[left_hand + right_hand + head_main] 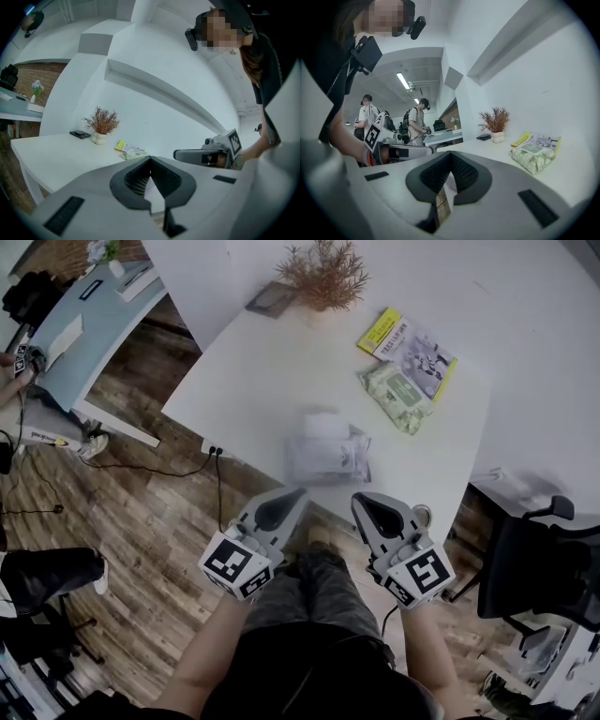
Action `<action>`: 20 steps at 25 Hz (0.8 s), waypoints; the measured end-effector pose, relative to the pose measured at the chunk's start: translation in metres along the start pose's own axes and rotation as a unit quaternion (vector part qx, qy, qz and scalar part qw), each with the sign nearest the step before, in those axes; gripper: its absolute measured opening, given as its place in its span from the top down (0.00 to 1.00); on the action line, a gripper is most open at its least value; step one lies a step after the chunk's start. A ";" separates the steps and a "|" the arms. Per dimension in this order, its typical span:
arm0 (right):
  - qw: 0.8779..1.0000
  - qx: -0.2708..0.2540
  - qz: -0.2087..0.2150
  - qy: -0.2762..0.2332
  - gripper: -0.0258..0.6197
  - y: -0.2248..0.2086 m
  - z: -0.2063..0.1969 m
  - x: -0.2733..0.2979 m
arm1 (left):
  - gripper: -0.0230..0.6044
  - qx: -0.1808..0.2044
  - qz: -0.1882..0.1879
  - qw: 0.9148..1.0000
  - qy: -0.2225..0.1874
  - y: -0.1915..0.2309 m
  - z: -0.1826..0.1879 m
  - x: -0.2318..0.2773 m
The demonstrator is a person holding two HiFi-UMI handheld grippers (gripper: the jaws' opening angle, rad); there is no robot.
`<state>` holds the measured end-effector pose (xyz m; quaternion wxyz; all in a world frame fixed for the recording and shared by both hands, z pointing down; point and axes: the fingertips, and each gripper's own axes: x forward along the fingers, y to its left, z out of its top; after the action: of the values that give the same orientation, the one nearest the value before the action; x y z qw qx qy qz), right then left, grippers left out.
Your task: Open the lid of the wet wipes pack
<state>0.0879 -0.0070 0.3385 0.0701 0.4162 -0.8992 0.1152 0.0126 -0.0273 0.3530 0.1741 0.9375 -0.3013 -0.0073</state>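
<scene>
Head view first: the white table [253, 362] runs across the top, and the green wet wipes pack [398, 395] lies toward its right side, lid down flat, touching a yellow-edged packet [412, 348] behind it. Closer to the front edge is a pale packet [328, 451], too smeared to make out. A dried plant [323, 273] stands at the far end. The left gripper [292, 493] and right gripper [364, 501] hang side by side off the table's front edge, over the person's lap, well short of the wipes. In the left gripper view the left gripper [151, 159] is clenched, pads together on nothing; the wet wipes pack [133, 152] sits small on the table beyond, with the right gripper [176, 153] alongside. In the right gripper view the right gripper [451, 157] is likewise pinched closed and empty, with the wet wipes pack [533, 159] off to its right on the tabletop.
</scene>
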 end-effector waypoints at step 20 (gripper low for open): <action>0.999 0.005 -0.047 -0.016 0.93 0.075 -0.015 -0.041 | 0.94 -0.011 -0.044 0.999 -0.017 -0.045 -0.010 -0.059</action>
<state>0.0576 0.0744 0.3325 0.0586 0.4602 -0.8791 0.1094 -0.0091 0.0435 0.3424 0.1792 0.9476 -0.2621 -0.0342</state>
